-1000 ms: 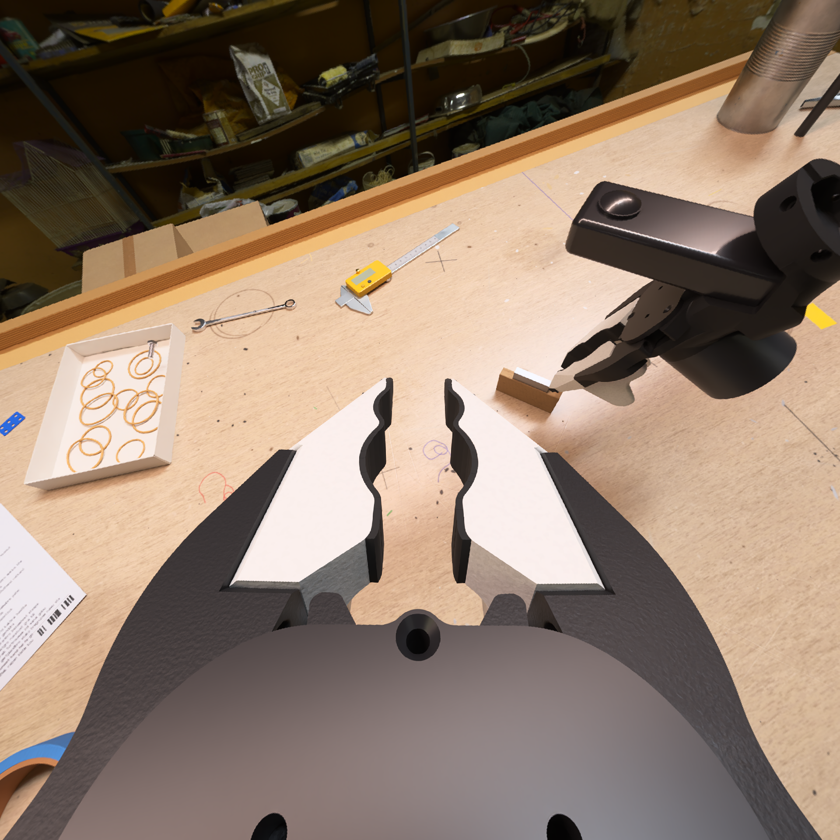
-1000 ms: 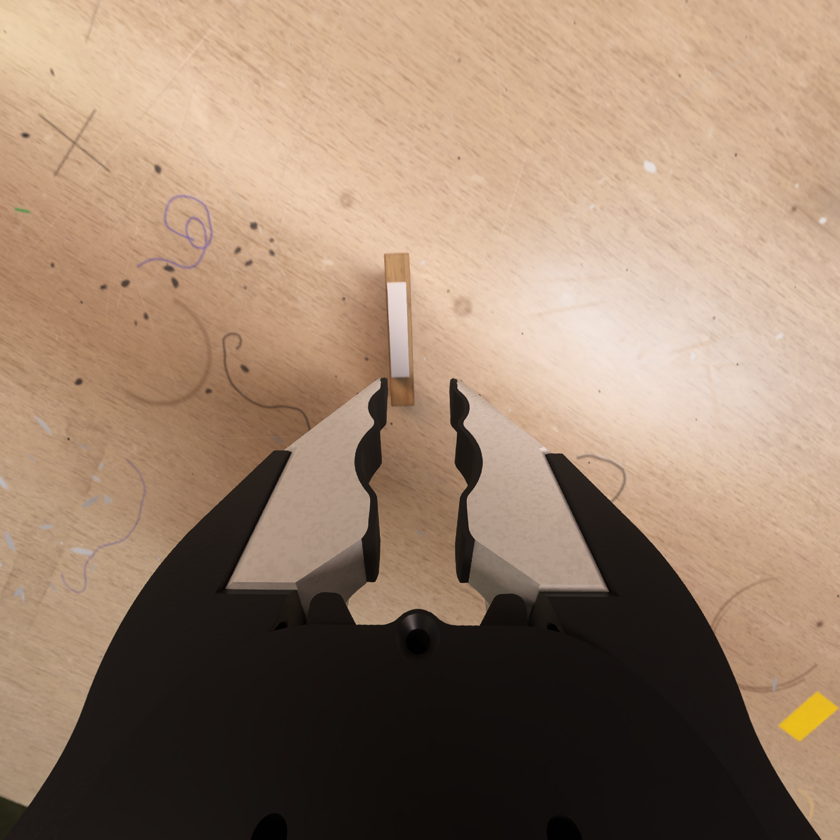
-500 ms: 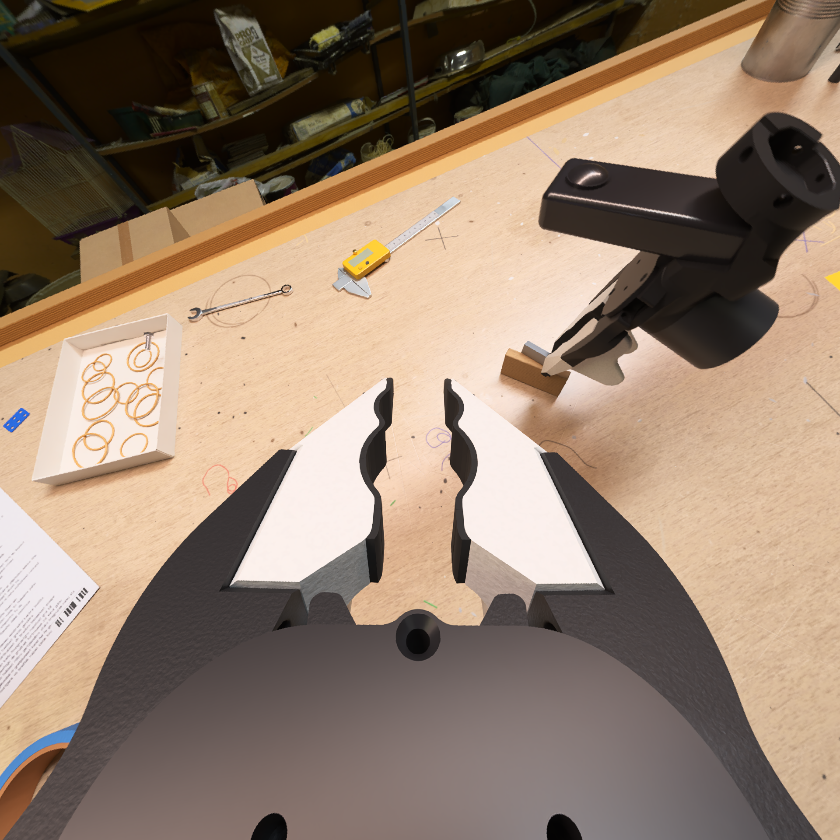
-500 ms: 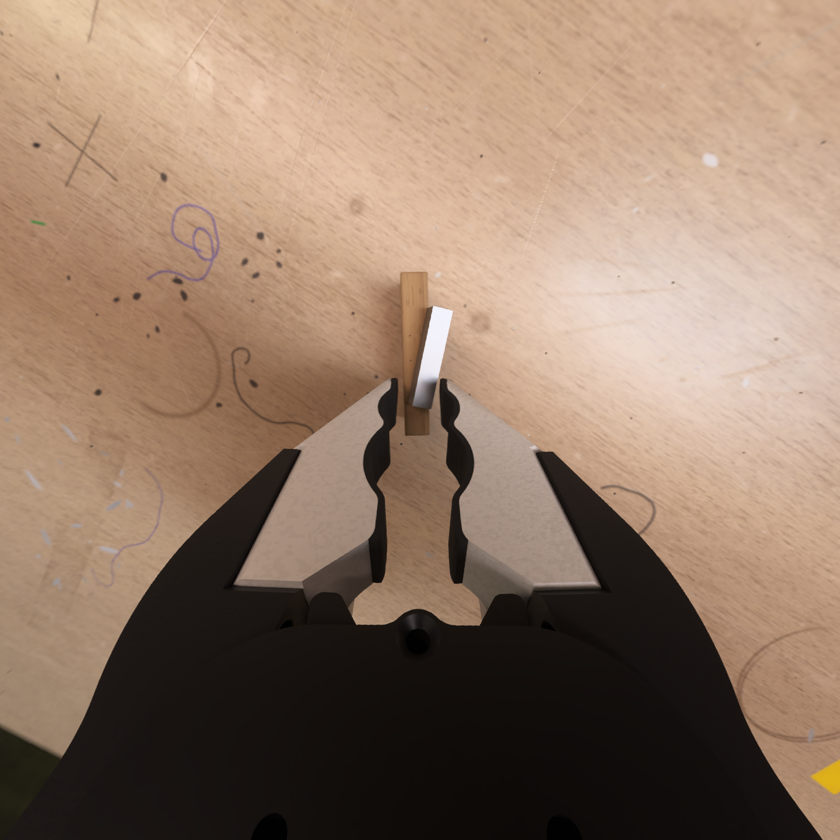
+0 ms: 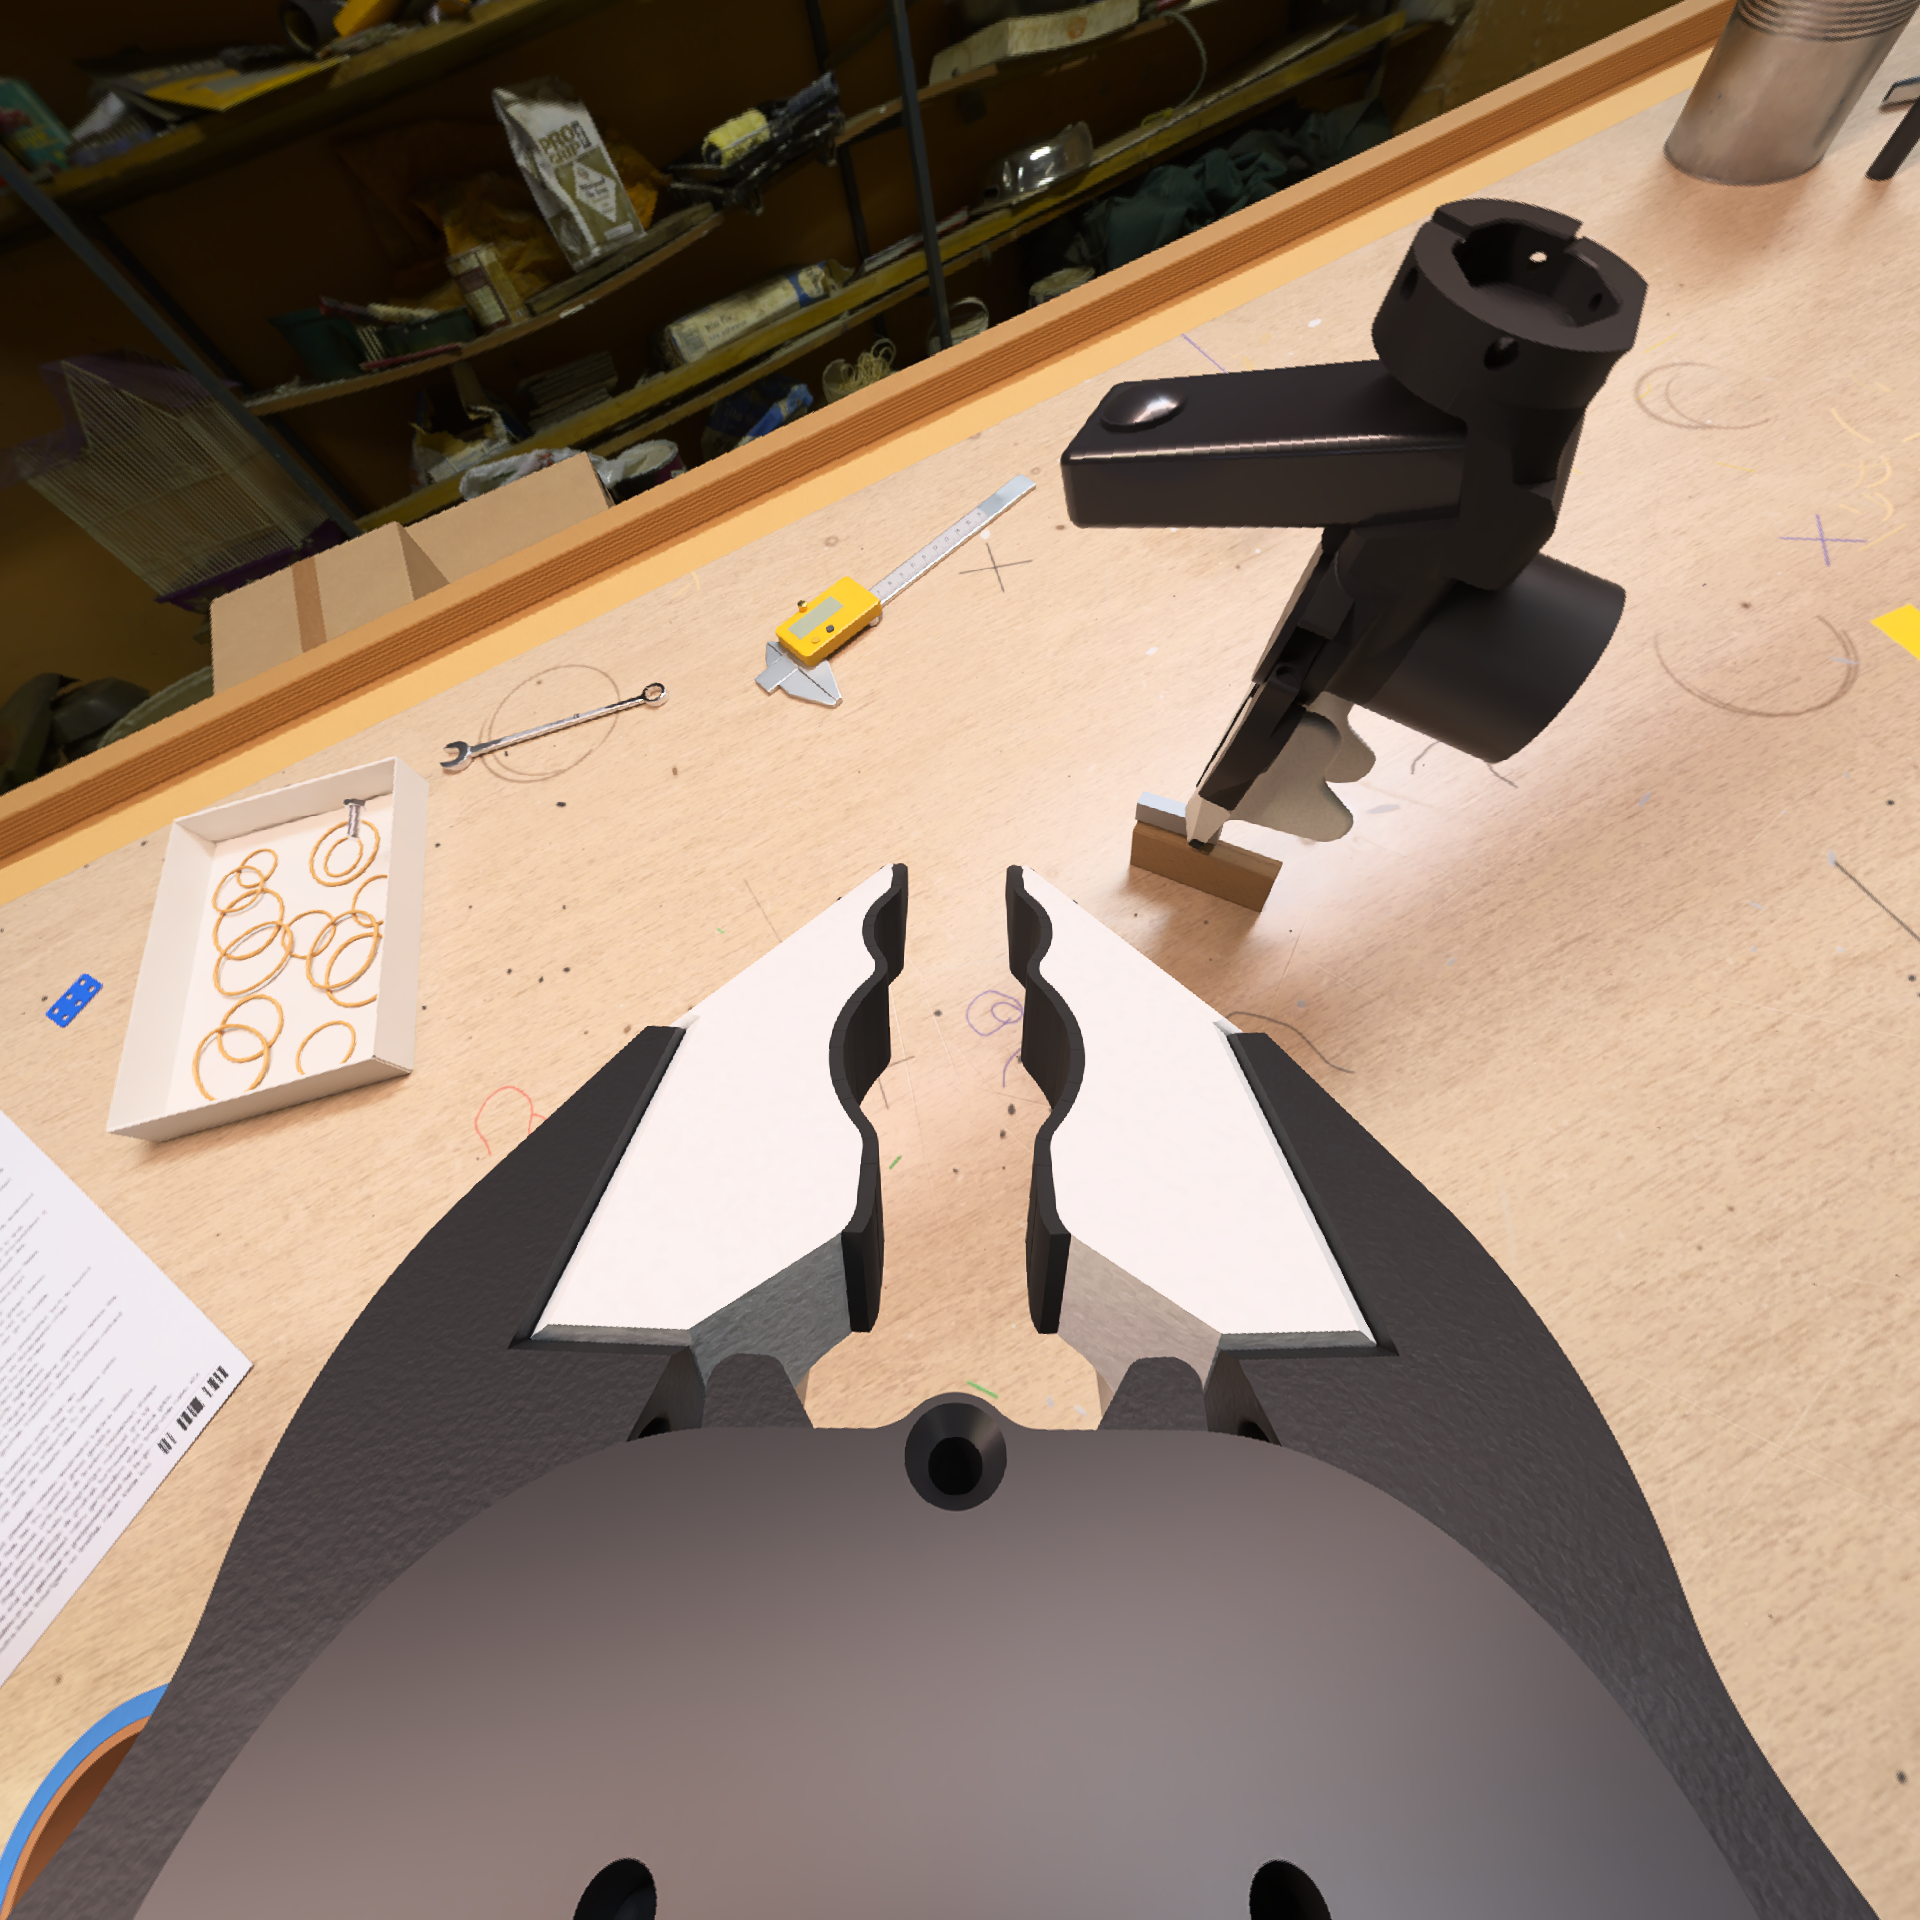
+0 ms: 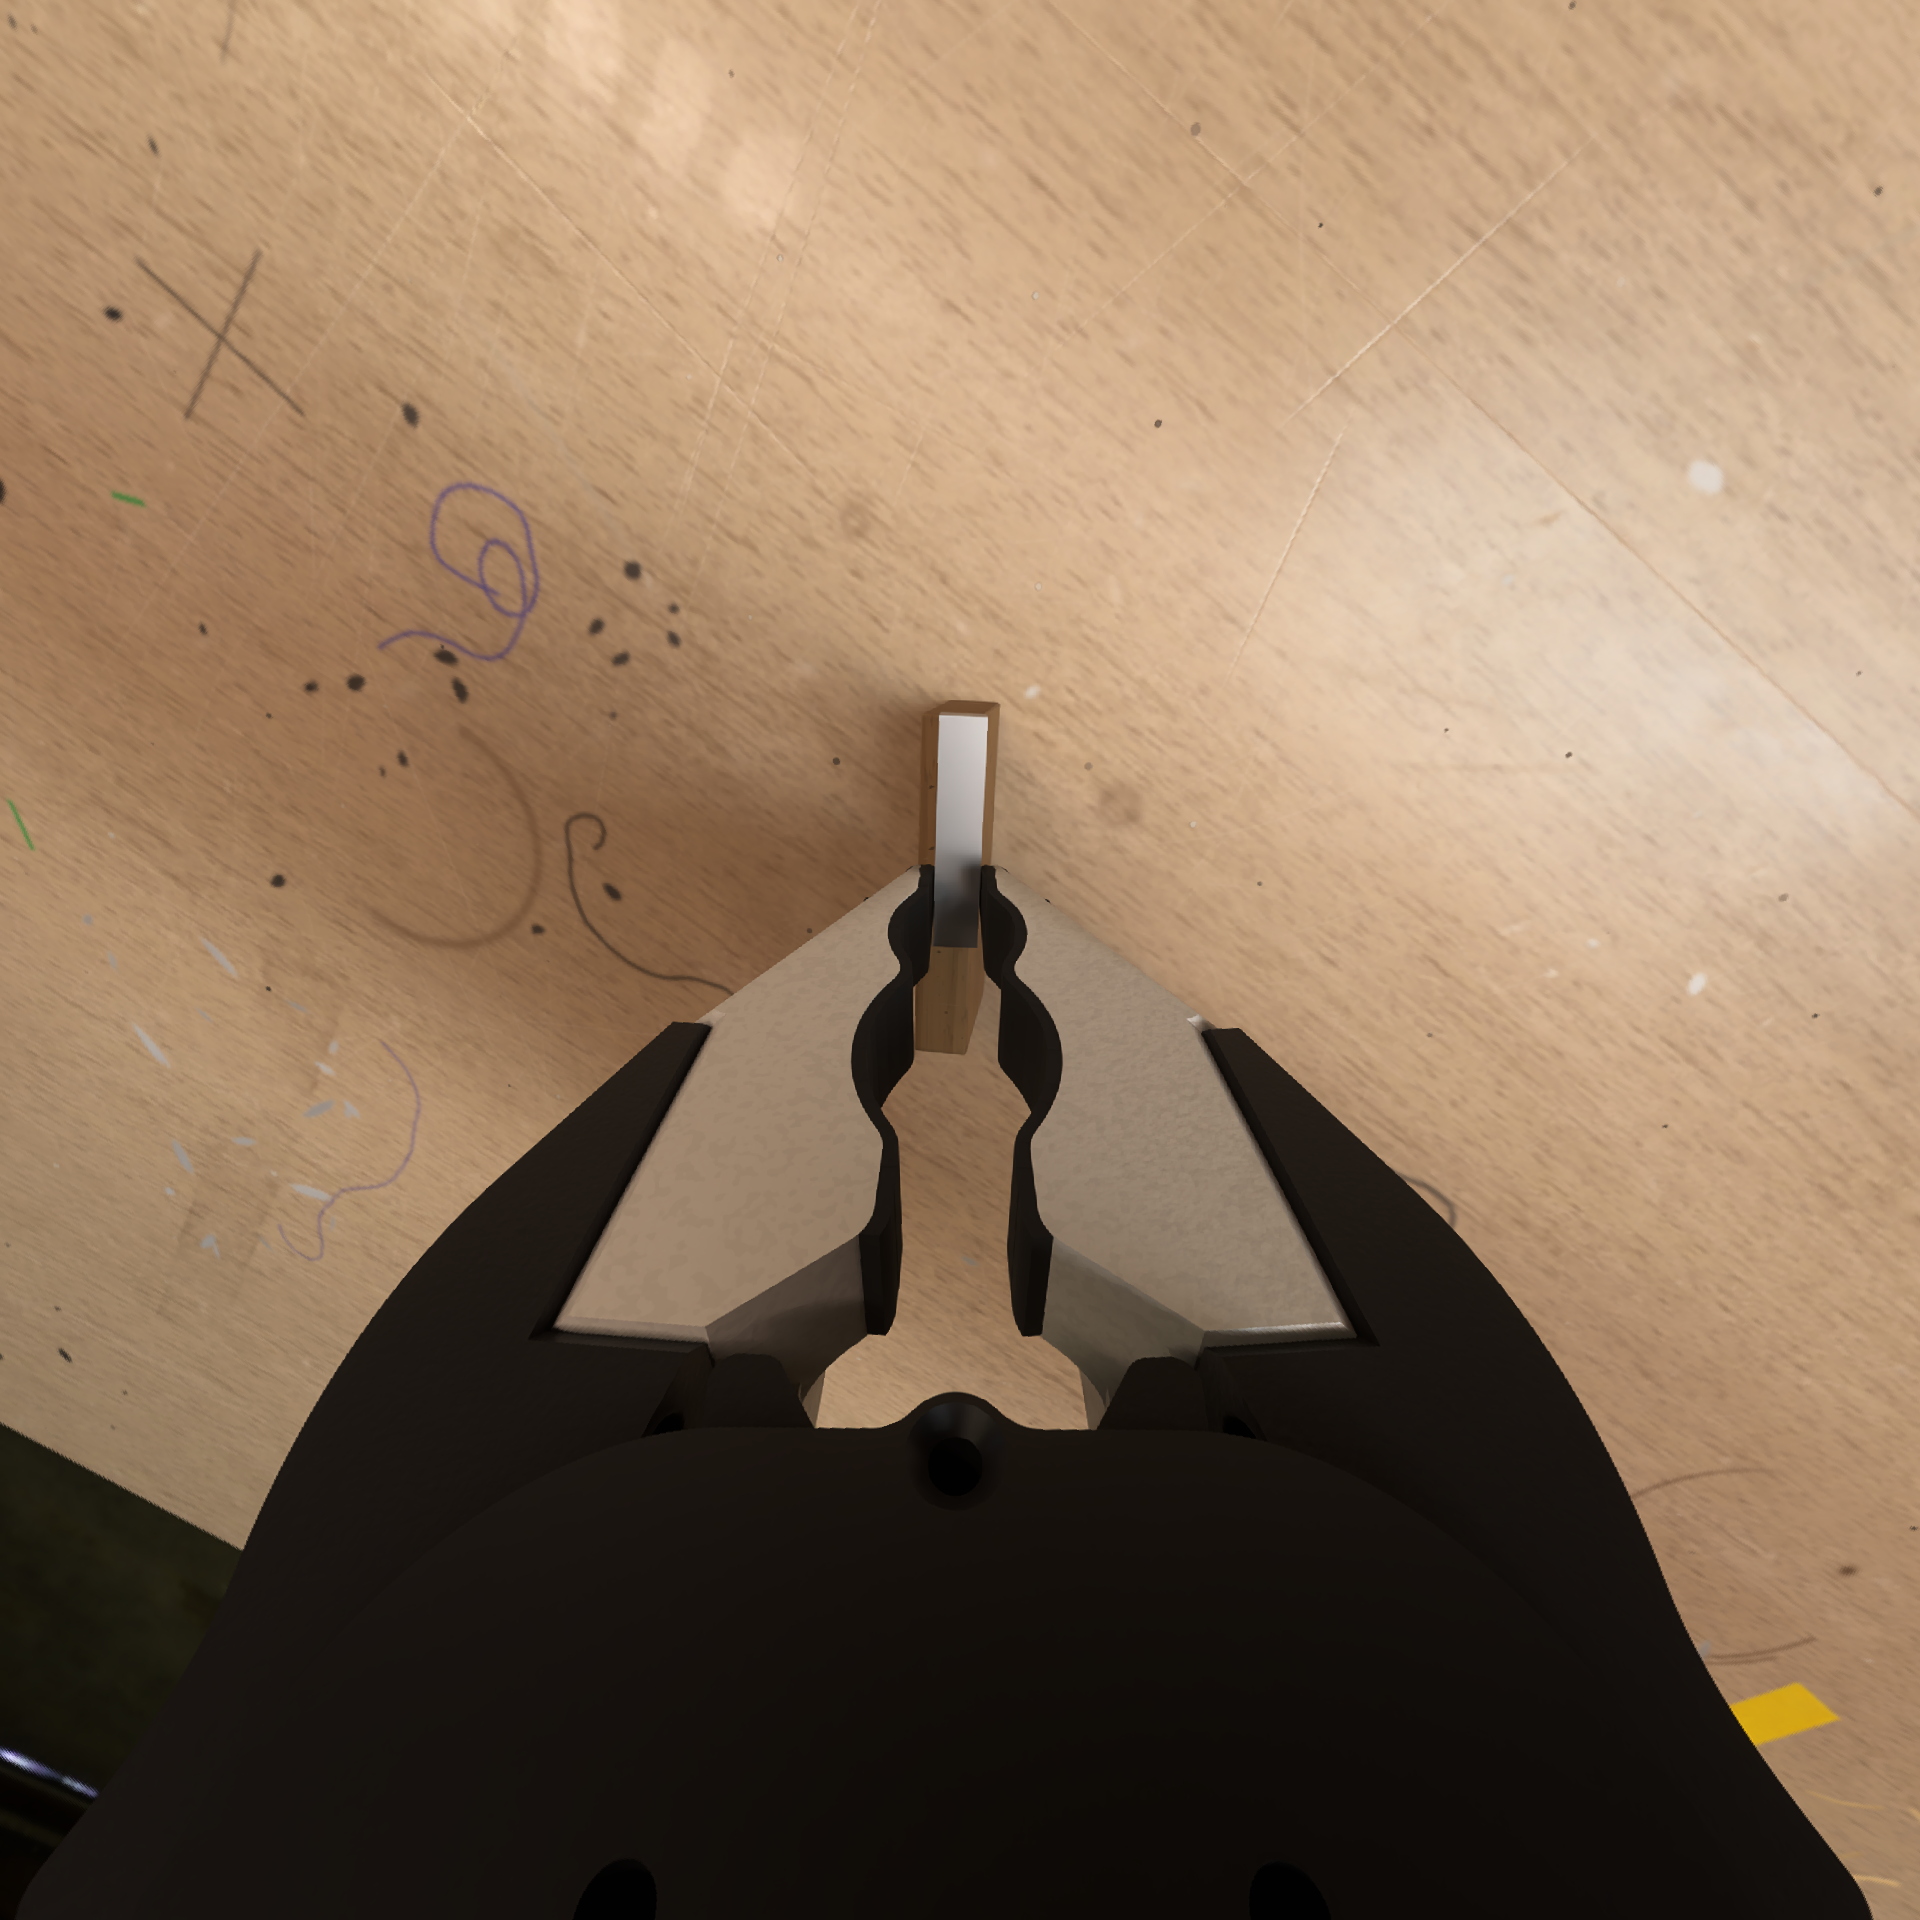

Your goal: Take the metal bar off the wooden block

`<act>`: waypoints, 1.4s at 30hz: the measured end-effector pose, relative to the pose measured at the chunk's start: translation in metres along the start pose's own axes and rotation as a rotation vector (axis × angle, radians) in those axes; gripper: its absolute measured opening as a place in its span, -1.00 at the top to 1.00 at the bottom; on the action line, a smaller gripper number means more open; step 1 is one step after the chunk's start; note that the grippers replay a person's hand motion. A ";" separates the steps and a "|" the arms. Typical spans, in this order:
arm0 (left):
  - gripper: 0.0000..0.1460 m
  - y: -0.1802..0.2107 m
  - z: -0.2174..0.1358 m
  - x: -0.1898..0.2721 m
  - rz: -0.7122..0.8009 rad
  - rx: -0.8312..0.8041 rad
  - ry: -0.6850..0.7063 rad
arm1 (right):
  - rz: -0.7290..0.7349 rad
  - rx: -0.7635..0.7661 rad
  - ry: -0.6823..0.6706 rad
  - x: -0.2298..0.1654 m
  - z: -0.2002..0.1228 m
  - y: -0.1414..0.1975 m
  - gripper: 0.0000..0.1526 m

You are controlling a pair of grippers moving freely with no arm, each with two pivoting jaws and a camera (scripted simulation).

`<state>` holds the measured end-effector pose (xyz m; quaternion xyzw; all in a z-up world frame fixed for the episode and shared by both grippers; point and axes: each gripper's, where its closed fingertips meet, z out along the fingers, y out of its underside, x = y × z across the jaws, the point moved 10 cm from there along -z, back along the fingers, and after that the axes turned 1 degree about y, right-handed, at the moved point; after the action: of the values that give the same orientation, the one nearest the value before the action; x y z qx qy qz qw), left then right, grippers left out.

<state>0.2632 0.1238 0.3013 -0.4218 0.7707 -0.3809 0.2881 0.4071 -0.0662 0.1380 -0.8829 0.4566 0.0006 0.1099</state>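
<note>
A small wooden block [image 5: 1205,871] lies on the workbench, also in the right wrist view [image 6: 948,1008]. A short metal bar [image 6: 958,800] lies along its top, and its end shows in the left wrist view [image 5: 1158,811]. My right gripper [image 6: 954,883] points steeply down and is shut on the near end of the bar; it also shows in the left wrist view [image 5: 1216,831]. My left gripper [image 5: 956,883] is open and empty, above the bench to the left of the block.
A white tray [image 5: 400,914] of brass rings, a wrench [image 5: 551,725], a yellow caliper [image 5: 831,623], a paper sheet [image 5: 73,1382] and a metal cylinder [image 5: 1787,83] lie around. The raised bench edge [image 5: 727,499] runs behind.
My right gripper has moved onto the block and closed its jaws on the bar, which went askew and now lies straight along the block. It has tipped steeper. The left gripper stays open.
</note>
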 end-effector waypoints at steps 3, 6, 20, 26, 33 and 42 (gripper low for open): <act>0.74 -0.001 0.001 0.001 0.006 0.005 0.001 | -0.020 -0.033 -0.001 0.002 0.000 -0.001 0.89; 0.74 -0.001 0.004 0.002 0.012 -0.008 0.006 | -0.016 -0.081 -0.022 0.004 0.002 -0.002 0.89; 0.75 -0.002 0.011 0.006 0.037 -0.048 -0.001 | 0.025 -0.171 -0.035 0.002 0.003 -0.015 0.89; 0.75 -0.002 0.012 0.008 0.047 -0.062 -0.002 | 0.021 -0.200 -0.054 0.003 0.002 -0.018 0.89; 0.74 -0.004 0.004 0.009 0.019 -0.009 -0.007 | -0.005 -0.192 -0.103 -0.002 -0.006 -0.028 0.89; 0.67 -0.011 -0.045 0.010 -0.063 0.302 -0.019 | -0.046 -0.155 -0.104 0.013 -0.064 -0.027 0.89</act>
<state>0.2291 0.1270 0.3332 -0.4012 0.6884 -0.4973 0.3433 0.4299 -0.0743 0.2044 -0.8977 0.4285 0.0793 0.0650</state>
